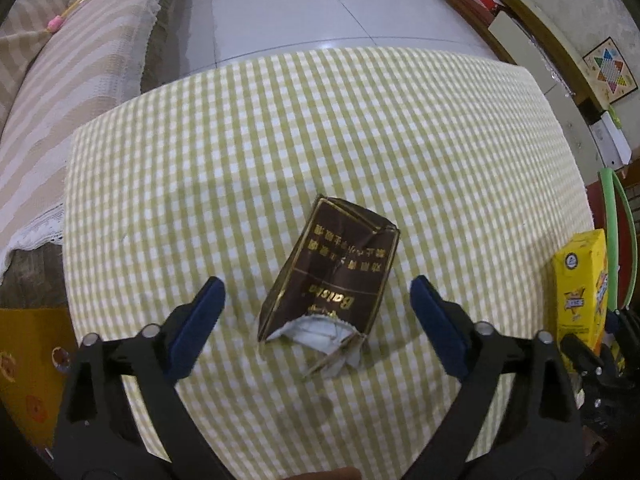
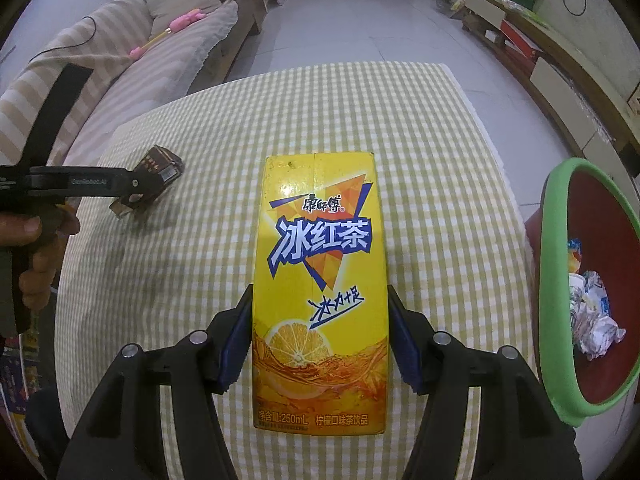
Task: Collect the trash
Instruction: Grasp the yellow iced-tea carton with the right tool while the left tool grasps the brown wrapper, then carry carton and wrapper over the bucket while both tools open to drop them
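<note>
The left hand-held gripper hangs over the surface covered in a yellow-and-white checked cloth, its blue-padded jaws spread wide on either side of a crumpled brown cardboard cigarette packet with gold lettering. The packet lies flat on the cloth in the lower centre of the left wrist view, its torn white inner paper toward the camera; the pads stand clear of it on both sides.

In the right wrist view, the right hand-held gripper grips a yellow rectangular iced-tea drink carton, the blue pads pressing on its two narrow sides low in the frame. At the right edge of that frame sits a dark red bin with a green rim, holding crumpled white wrappers. At the left of the frame the brown packet shows partly behind the black left hand-held gripper, with the person's hand around its handle.

A beige striped sofa fills the upper left of the left wrist view.
</note>
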Demonstrator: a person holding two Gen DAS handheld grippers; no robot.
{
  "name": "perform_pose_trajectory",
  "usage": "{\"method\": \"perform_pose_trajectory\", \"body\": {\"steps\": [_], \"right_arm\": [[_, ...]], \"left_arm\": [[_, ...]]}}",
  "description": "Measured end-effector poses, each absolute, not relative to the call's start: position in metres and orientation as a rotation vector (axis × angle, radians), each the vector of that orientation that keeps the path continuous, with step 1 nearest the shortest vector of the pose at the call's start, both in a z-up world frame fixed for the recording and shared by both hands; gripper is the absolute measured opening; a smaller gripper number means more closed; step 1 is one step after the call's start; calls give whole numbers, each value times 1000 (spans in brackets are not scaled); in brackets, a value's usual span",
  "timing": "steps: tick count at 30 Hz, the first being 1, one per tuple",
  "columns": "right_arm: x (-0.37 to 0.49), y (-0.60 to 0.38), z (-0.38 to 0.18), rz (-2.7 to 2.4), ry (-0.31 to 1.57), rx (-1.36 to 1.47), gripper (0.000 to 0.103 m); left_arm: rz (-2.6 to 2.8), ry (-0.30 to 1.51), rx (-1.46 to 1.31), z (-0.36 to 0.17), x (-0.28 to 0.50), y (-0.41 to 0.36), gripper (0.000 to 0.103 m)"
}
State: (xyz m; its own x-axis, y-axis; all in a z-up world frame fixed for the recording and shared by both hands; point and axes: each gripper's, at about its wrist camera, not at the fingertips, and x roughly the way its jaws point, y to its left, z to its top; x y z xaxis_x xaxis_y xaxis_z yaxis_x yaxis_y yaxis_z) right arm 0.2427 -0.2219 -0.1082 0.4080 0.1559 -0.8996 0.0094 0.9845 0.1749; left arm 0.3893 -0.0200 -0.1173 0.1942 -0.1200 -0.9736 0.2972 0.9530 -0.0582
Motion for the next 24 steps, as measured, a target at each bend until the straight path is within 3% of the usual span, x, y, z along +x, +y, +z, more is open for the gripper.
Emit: {"method": "perform_pose_trajectory", "body": {"steps": [5,9,24], "right_arm": [[242,-228,-109,85,1149,171,58],[239,-228,-107,84,1146,173,58],[219,-229,-85,98,1131,157,58]], "left_arm": [[-280,1339,192,-123,391,-32,75],[-260,1325,204,-120,394,-40,56],[-303,1306,116,-95,350,-14,52]]}}
